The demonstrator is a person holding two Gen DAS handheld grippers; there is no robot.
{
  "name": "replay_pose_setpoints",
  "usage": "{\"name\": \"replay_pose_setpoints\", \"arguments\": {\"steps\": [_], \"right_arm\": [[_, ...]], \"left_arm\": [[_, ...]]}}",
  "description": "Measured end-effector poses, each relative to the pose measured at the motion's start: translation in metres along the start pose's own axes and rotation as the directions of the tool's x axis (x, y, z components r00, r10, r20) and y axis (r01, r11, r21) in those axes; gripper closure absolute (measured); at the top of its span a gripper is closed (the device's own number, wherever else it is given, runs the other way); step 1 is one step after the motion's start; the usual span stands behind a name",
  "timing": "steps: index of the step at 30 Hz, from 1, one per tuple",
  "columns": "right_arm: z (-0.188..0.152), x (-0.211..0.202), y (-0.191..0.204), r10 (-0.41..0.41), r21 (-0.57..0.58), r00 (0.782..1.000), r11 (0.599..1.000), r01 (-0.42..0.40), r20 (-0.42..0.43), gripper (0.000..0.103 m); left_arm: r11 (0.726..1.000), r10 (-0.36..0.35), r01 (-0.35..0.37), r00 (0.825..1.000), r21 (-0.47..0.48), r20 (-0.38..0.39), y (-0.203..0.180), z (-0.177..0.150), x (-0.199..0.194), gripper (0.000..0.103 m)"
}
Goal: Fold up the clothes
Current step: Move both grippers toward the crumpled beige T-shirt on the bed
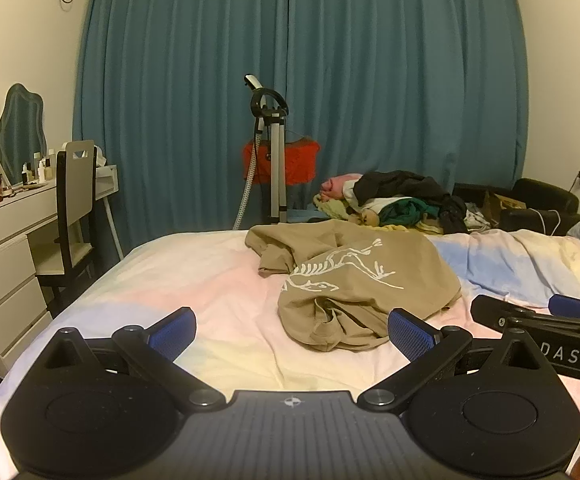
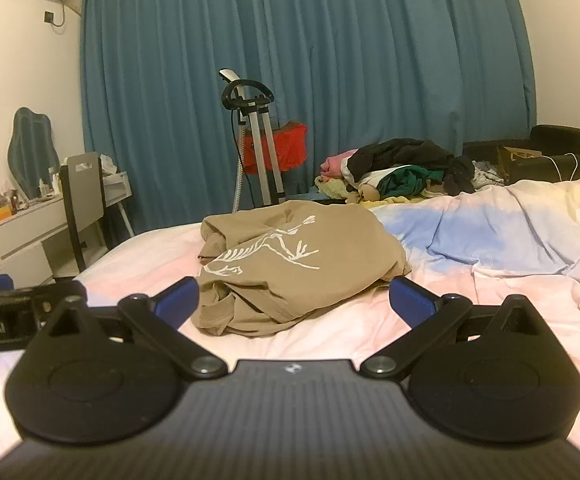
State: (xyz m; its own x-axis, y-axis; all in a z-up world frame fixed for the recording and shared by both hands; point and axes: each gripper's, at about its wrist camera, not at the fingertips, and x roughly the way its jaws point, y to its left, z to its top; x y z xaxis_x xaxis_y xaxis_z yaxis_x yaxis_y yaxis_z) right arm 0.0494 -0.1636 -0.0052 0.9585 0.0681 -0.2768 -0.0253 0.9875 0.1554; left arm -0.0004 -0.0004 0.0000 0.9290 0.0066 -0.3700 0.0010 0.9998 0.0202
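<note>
Fabric filled the middle of the left wrist view: a crumpled tan T-shirt (image 1: 353, 280) with a white skeleton print (image 1: 341, 272) lay on the bed (image 1: 210, 280), ahead of the left gripper (image 1: 291, 330). Its fingers (image 1: 174, 330) stood wide apart and held nothing. The shirt's near bunched end sat just in front of the right-hand finger, whose blue pad overlapped the cloth's edge in the picture; whether they touched could not be told. The right gripper (image 1: 537, 316) entered from the right edge of the frame, cut off, so its opening could not be read here. The shirt's long axis ran from the near bunched end away towards the bed's far edge, where a pile of clothes (image 1: 401, 200) lay.

In the right wrist view the same T-shirt (image 2: 290, 264) lay ahead of the right gripper (image 2: 293, 302), between its fingers (image 2: 411, 302) in the picture but beyond their tips. These fingers also stood wide, empty. The shirt's sleeves and collar were lost in folds. The left gripper (image 2: 6, 312) showed only as a black body at the left edge. The print (image 2: 266, 256) slanted up towards the far right, and the shirt stretched towards the rumpled duvet (image 2: 489, 240) on the bed's right side.
</note>
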Motion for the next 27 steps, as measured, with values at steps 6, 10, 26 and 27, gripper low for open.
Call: {"name": "replay_pose_setpoints", "arguments": {"steps": [6,10,26,27], "right_arm": [[0.0,0.0,-0.002,-0.008,-0.004,1.0,1.0,0.008,0.008,0.0],[0.002,0.0,-0.002,-0.012,-0.008,1.0,1.0,0.012,0.011,0.0],[0.015,-0.019,0.011,-0.058,-0.095,0.988,0.993,0.072,0.14,0.0],[0.017,-0.015,0.013,-0.051,-0.098,0.987,0.993,0.066,0.152,0.0]], "left_arm": [[1.0,0.006,-0.006,1.0,0.011,0.013,-0.001,-0.001,-0.001,0.0],[1.0,-0.004,0.004,1.0,0.006,0.012,-0.005,-0.005,-0.001,0.0],[0.997,-0.04,0.042,0.999,-0.06,0.034,0.013,0.003,0.006,0.0],[0.997,-0.033,0.036,0.999,-0.075,0.037,0.019,0.004,0.007,0.0]]}}
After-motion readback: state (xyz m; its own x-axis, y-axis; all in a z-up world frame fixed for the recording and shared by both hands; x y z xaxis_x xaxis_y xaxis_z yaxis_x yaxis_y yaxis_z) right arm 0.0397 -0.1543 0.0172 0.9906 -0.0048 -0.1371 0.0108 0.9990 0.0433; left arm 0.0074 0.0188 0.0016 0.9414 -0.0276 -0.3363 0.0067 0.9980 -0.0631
